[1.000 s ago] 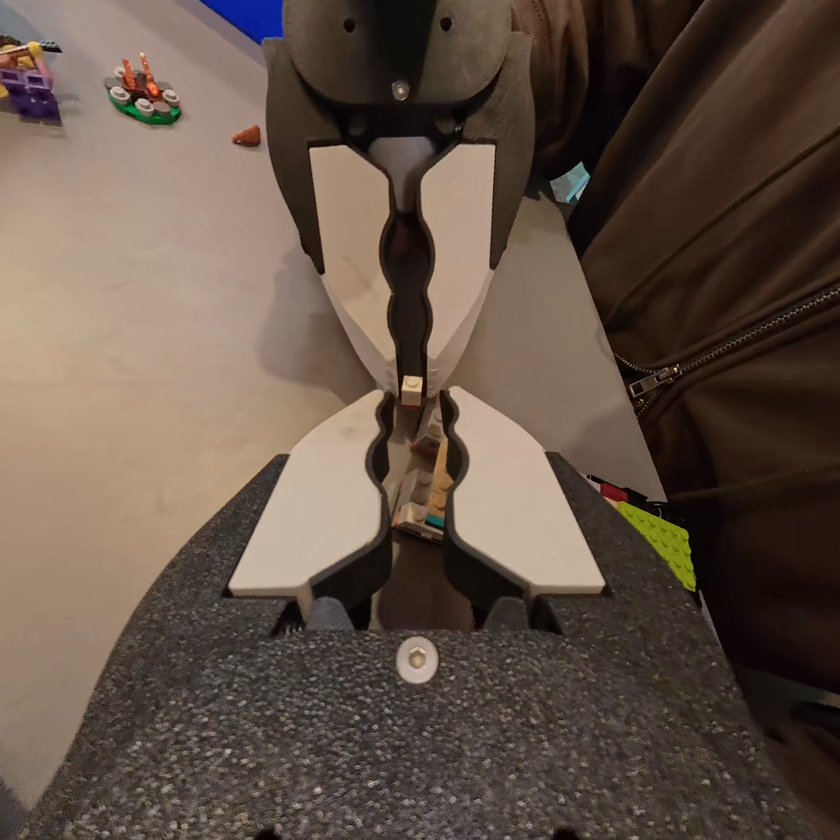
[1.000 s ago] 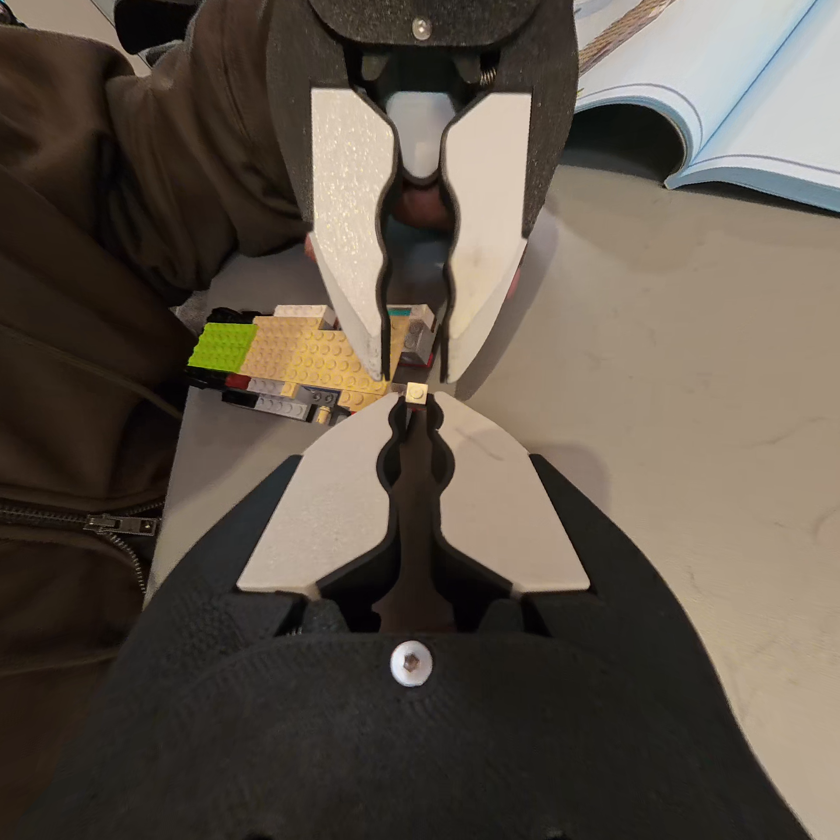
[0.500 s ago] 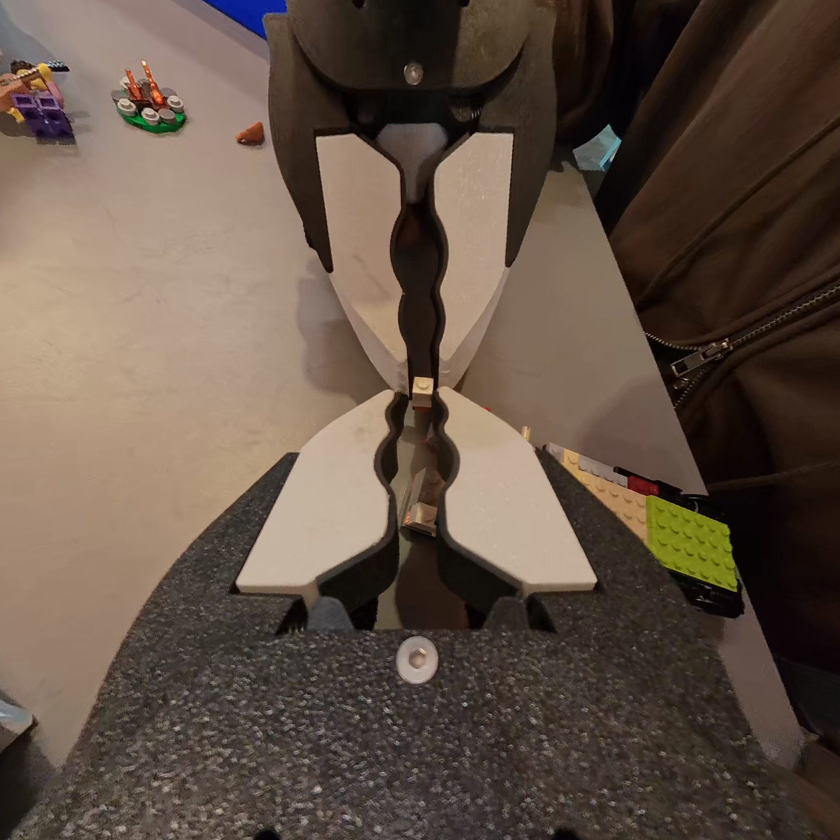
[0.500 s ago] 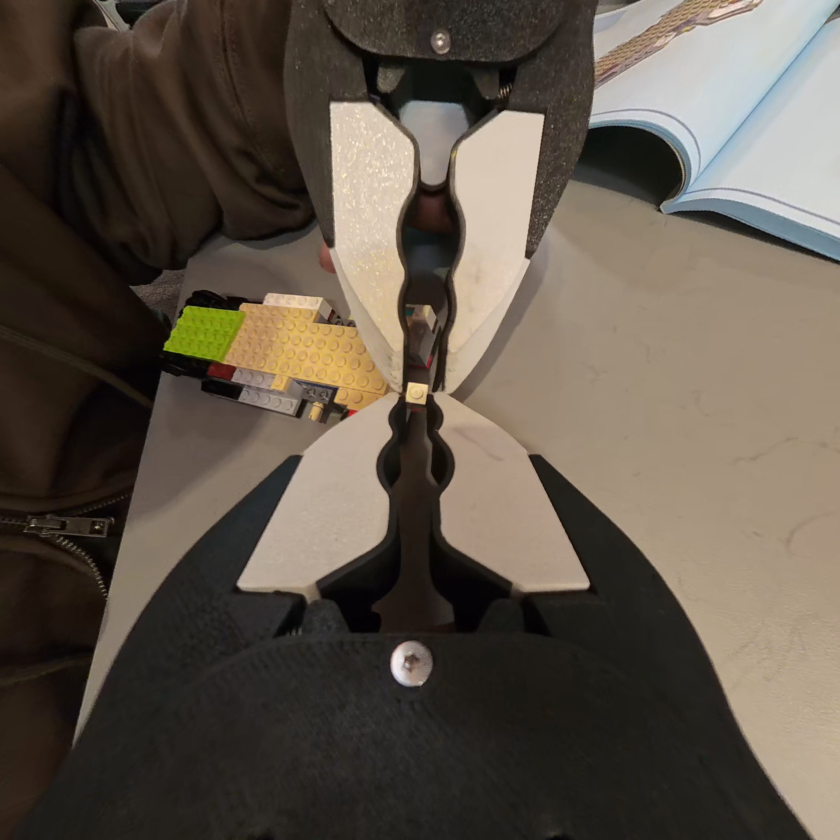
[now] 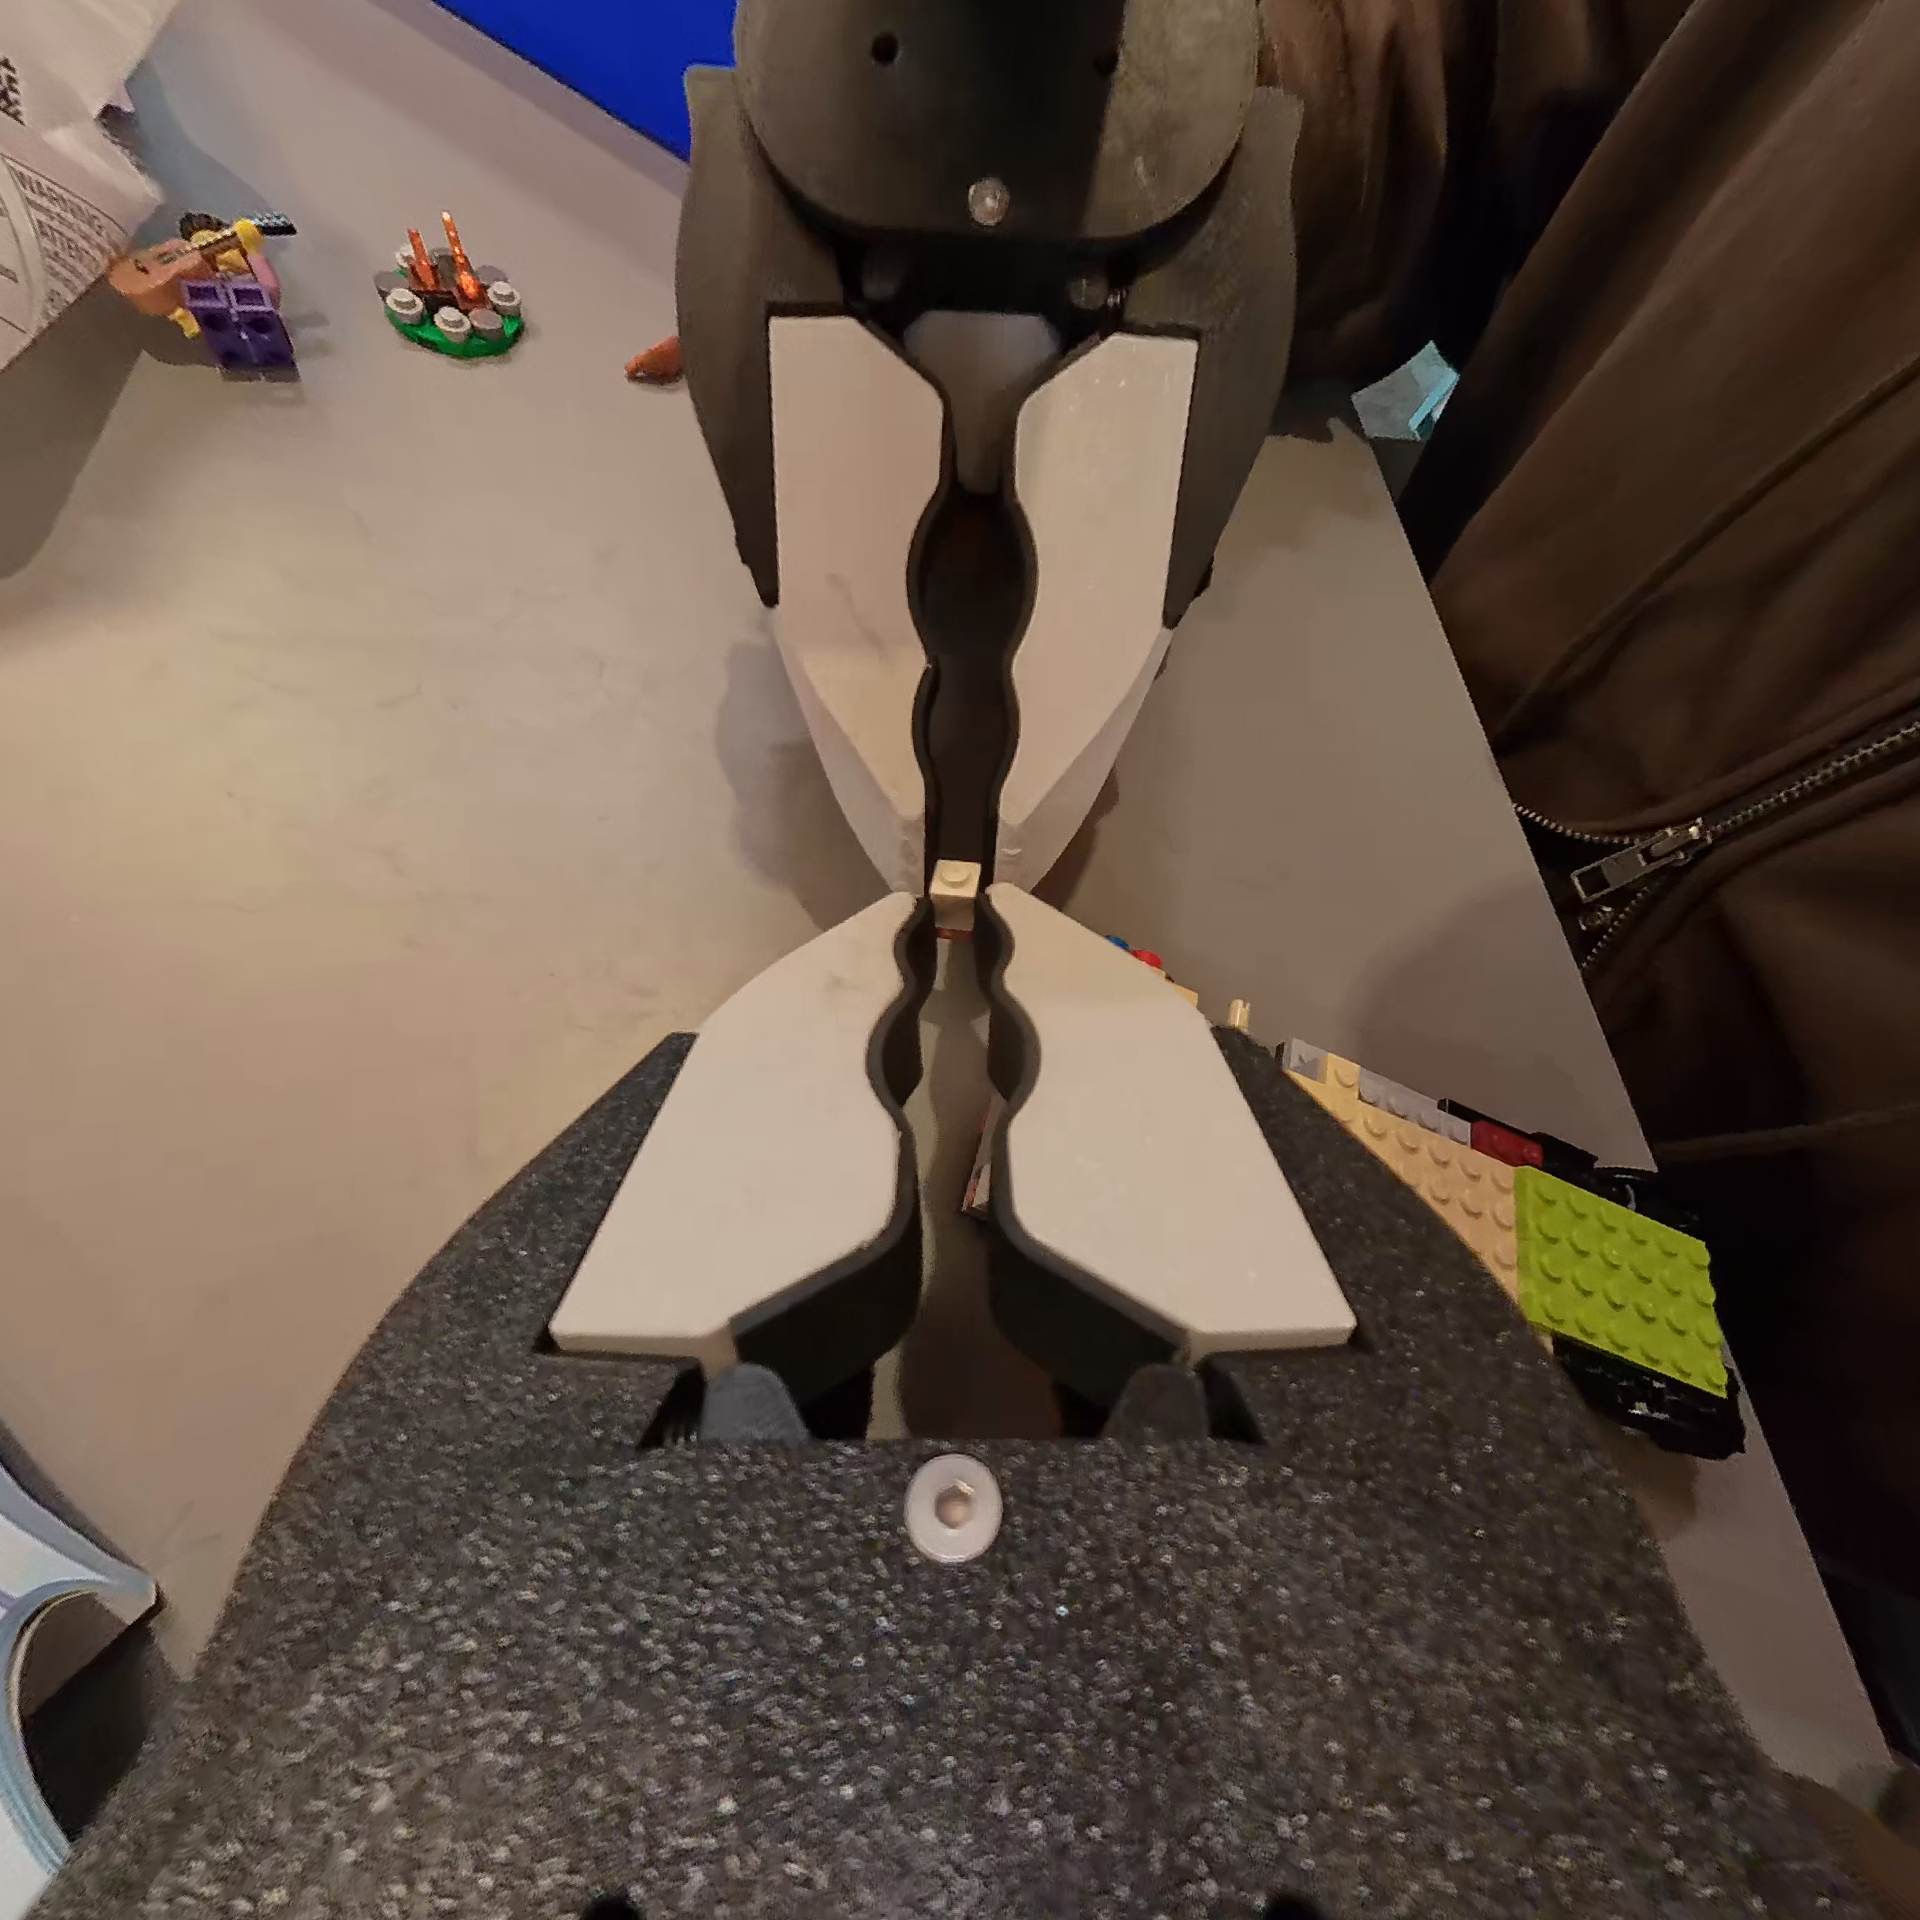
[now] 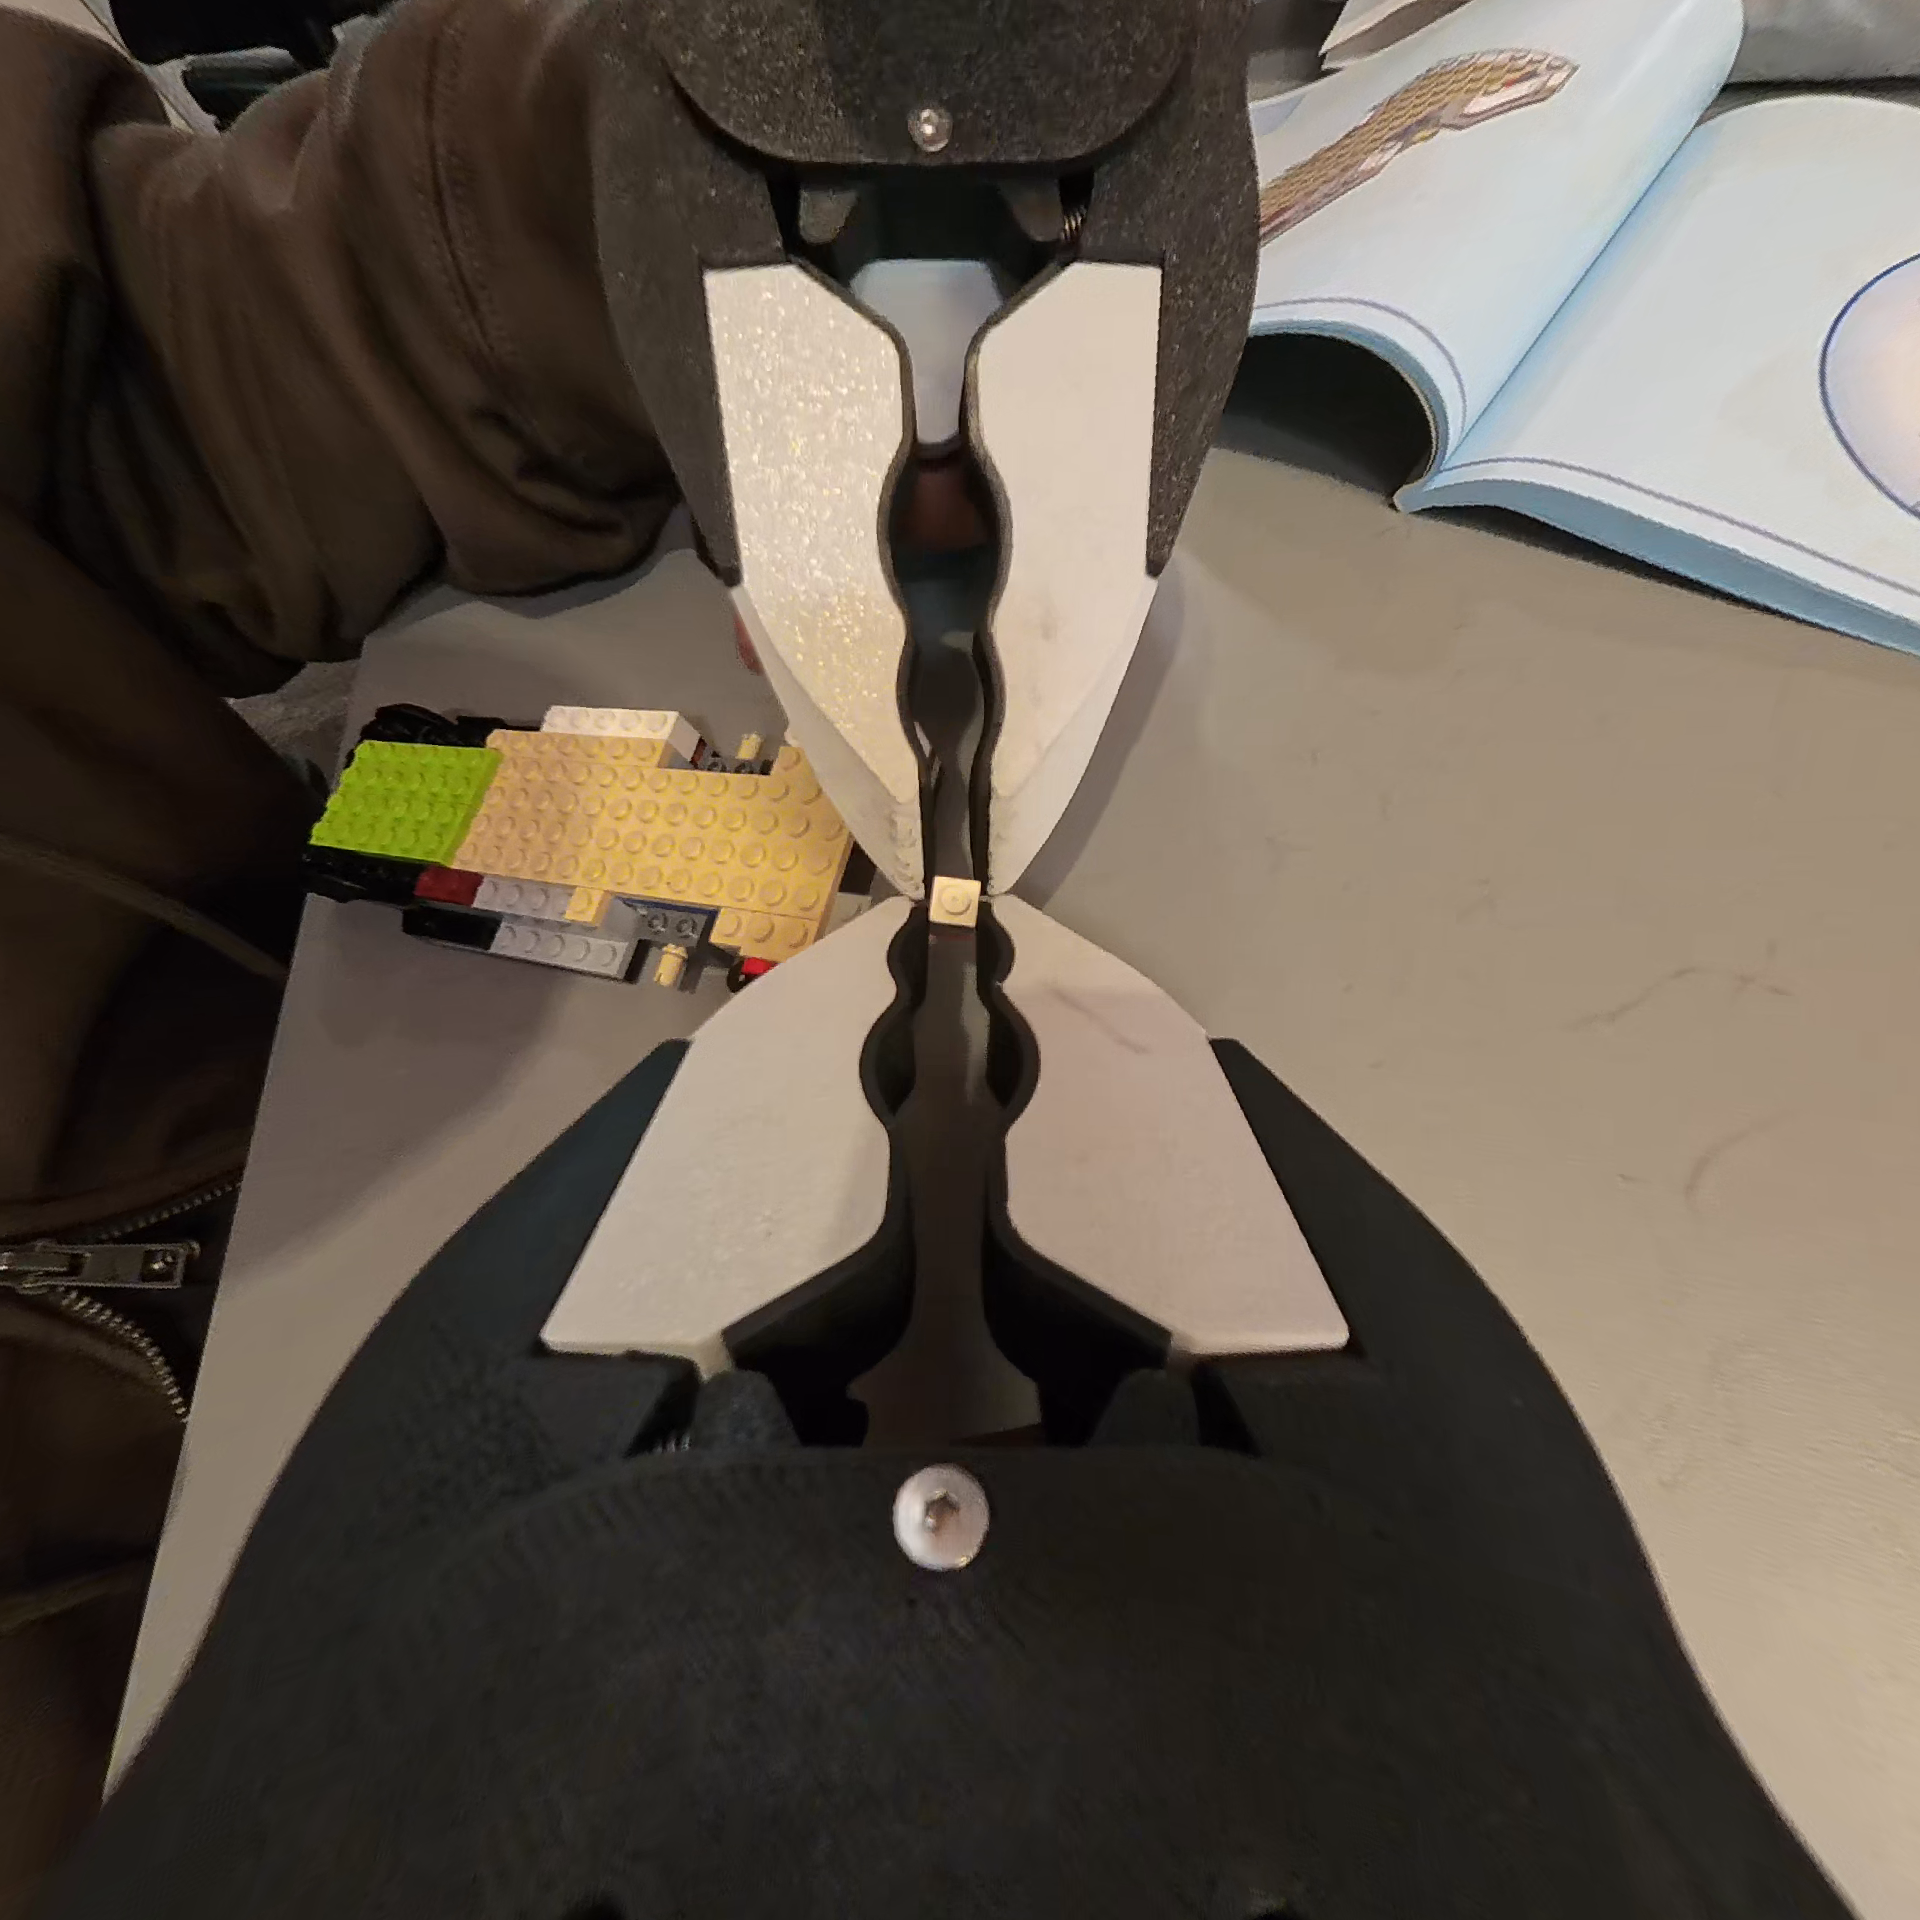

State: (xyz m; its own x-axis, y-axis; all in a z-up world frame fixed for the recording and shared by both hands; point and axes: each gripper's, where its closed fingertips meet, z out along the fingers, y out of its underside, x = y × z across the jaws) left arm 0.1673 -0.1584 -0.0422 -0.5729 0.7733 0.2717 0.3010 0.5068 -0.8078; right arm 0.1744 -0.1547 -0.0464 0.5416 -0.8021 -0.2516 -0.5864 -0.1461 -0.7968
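Note:
My two grippers meet tip to tip above the grey table (image 5: 312,831). A small tan one-stud brick (image 5: 954,881) with a reddish-brown underside sits where the tips meet. My right gripper (image 6: 954,925) is shut on it. It also shows in the left wrist view (image 5: 954,862), coming from the far side. My left gripper (image 5: 954,906) has its pads against the sides of the same brick (image 6: 954,899). It also shows in the right wrist view (image 6: 951,873). A flat tan, green and grey brick model (image 6: 644,831) lies on the table beside the grippers. In the left wrist view the model (image 5: 1455,1153) is at the right.
An open light-blue booklet (image 6: 1662,364) lies at the back right. A small green-based build (image 5: 452,307), a purple figure build (image 5: 229,312) and a brown piece (image 5: 655,358) lie farther off. A person's brown jacket (image 5: 1714,520) borders the table edge. Less than 4 cm separates the two grippers' tips.
My left gripper has moved off the model, which now lies to its side, and its jaws have narrowed onto the tan brick. My right gripper has kept its hold on the brick.

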